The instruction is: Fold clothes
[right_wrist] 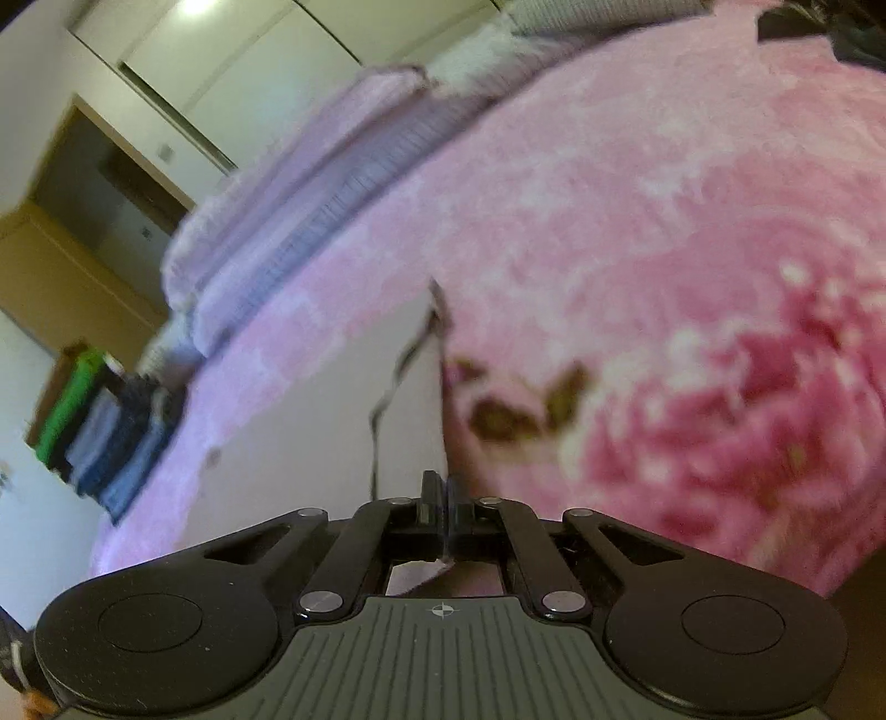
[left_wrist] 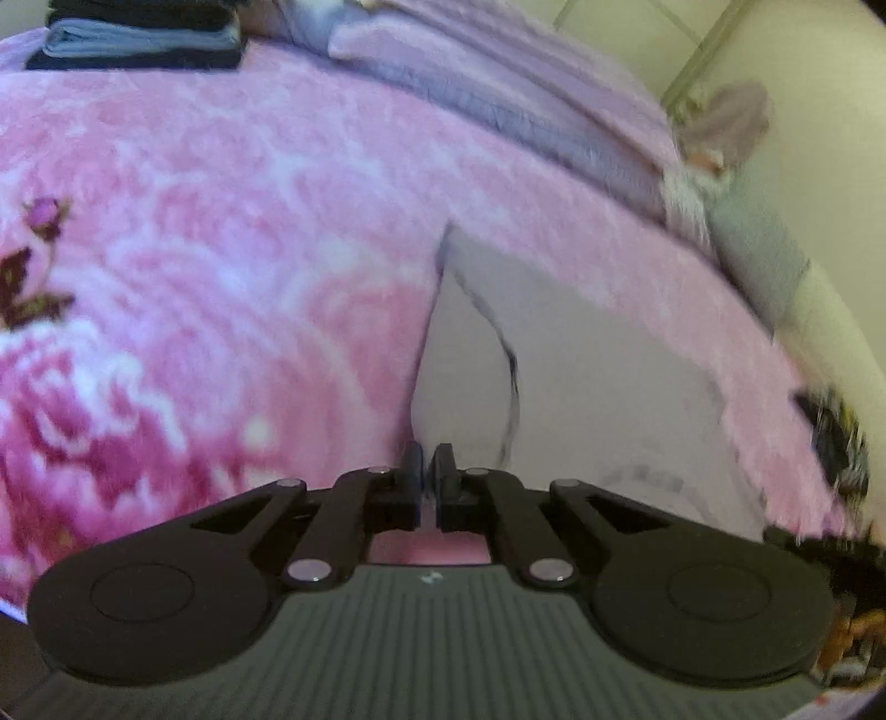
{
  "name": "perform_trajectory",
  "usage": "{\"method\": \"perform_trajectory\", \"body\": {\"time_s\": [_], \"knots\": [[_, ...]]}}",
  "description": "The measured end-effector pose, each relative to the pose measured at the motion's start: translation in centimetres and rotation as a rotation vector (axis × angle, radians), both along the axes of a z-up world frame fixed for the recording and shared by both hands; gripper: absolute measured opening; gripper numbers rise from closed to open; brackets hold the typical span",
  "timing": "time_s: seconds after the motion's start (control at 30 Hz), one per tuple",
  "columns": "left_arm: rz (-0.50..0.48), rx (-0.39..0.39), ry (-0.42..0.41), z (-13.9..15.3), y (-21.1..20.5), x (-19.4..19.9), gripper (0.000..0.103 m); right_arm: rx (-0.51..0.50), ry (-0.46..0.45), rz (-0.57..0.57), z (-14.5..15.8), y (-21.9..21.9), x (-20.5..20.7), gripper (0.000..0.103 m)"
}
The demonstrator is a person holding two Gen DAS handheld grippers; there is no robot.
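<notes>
- left wrist view: the left gripper (left_wrist: 427, 462) has its fingers pressed nearly together on the near edge of a white garment (left_wrist: 587, 376); the pinch itself is blurred, so the cloth between the pads seems likely rather than plain.
- the garment lies spread on a pink floral blanket (left_wrist: 232, 232), running away from the gripper to the right, with a thin dark line curving down its left part.
- a folded stack (left_wrist: 138, 36) of dark and grey-blue clothes sits at the far left edge of the blanket, well apart from the garment.
- a lilac pillow (left_wrist: 498, 83) lies along the far edge of the blanket.
- right wrist view: the right gripper (right_wrist: 440, 490) is clamped on the garment's edge; a corner of white cloth (right_wrist: 421, 576) pokes out below the fingers.
- the garment (right_wrist: 310, 421) stretches ahead and to the left over the blanket (right_wrist: 637, 232).
- a pile (right_wrist: 105, 437) of blue, grey and green clothes stands at the left edge, near the pillow (right_wrist: 310, 194).
</notes>
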State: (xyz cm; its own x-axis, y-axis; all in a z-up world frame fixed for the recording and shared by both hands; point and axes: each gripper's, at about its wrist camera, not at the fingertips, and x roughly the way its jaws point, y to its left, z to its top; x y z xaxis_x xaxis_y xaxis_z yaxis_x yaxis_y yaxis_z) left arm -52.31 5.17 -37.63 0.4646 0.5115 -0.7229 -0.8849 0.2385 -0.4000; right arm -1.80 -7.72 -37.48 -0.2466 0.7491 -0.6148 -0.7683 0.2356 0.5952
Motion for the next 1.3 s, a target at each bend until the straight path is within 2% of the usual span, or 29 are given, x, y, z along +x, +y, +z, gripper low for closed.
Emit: {"method": "perform_trajectory", "body": {"time_s": [0.07, 0.13, 0.23, 0.27, 0.3, 0.37, 0.43, 0.6, 0.63, 0.7, 0.83, 0.87, 0.97, 1.03, 1.1, 1.17, 1.2, 1.23, 1.3], "knots": [[-0.005, -0.02, 0.034, -0.7, -0.6, -0.4, 0.006, -0.068, -0.04, -0.003, -1.0, 0.1, -0.3, 0.0], [0.003, -0.011, 0.027, -0.6, -0.9, -1.5, 0.007, -0.057, -0.021, -0.012, -1.1, -0.1, 0.0, 0.002], [0.032, 0.024, 0.048, 0.2, 0.0, -2.9, 0.014, -0.014, -0.028, -0.037, 0.0, 0.6, 0.6, 0.029], [0.047, 0.038, 0.057, 0.4, 0.5, -3.3, 0.015, 0.008, -0.029, -0.044, 0.2, 1.3, 0.8, 0.044], [0.064, 0.046, 0.057, 0.6, 1.2, -3.6, 0.015, 0.03, -0.017, -0.05, 0.3, 2.2, 1.1, 0.048], [0.085, 0.031, 0.027, 0.6, 2.6, -4.0, 0.015, 0.059, 0.06, -0.02, -0.6, 4.8, 1.7, 0.048], [0.095, 0.015, 0.004, 0.4, 3.9, -4.2, 0.015, 0.022, 0.136, -0.022, -2.1, 7.6, 2.0, 0.048], [0.092, -0.015, -0.022, -0.7, 5.6, -4.7, 0.015, 0.04, 0.267, -0.021, -3.9, 11.7, 2.4, 0.046], [0.09, -0.021, -0.032, -0.9, 5.7, -4.9, 0.015, 0.033, 0.265, -0.01, -3.9, 12.2, 2.3, 0.043], [0.085, -0.03, -0.056, -1.2, 6.0, -5.3, 0.015, 0.001, 0.241, 0.016, -4.1, 13.2, 2.0, 0.02], [0.077, -0.033, -0.079, -1.3, 6.7, -6.1, 0.015, -0.048, 0.213, 0.006, -4.1, 14.6, 2.0, 0.004], [0.074, -0.033, -0.08, -1.3, 6.8, -6.3, 0.015, -0.066, 0.183, 0.006, -3.8, 14.7, 1.6, 0.0], [0.067, -0.03, -0.078, -1.1, 7.1, -6.9, 0.015, -0.124, 0.042, 0.006, -2.1, 15.4, -0.4, 0.0], [0.069, -0.027, -0.075, -1.0, 7.3, -7.4, 0.015, -0.181, -0.116, 0.003, -0.6, 16.3, -3.1, 0.0], [0.07, -0.029, -0.089, -1.0, 7.4, -7.9, 0.015, -0.212, -0.347, 0.015, 1.5, 17.2, -7.3, 0.0], [0.072, -0.036, -0.098, -1.1, 7.5, -8.3, 0.015, -0.189, -0.591, 0.061, 3.7, 18.2, -13.0, 0.0], [0.07, -0.039, -0.102, -1.2, 7.5, -8.3, 0.015, -0.16, -0.672, 0.091, 4.3, 18.1, -15.7, 0.0], [0.069, -0.042, -0.103, -1.2, 7.5, -8.4, 0.015, -0.128, -0.745, 0.128, 5.0, 18.4, -18.8, 0.0], [0.067, -0.049, -0.104, -1.4, 7.5, -8.3, 0.015, -0.066, -0.83, 0.205, 5.5, 18.3, -24.2, 0.0]]}}
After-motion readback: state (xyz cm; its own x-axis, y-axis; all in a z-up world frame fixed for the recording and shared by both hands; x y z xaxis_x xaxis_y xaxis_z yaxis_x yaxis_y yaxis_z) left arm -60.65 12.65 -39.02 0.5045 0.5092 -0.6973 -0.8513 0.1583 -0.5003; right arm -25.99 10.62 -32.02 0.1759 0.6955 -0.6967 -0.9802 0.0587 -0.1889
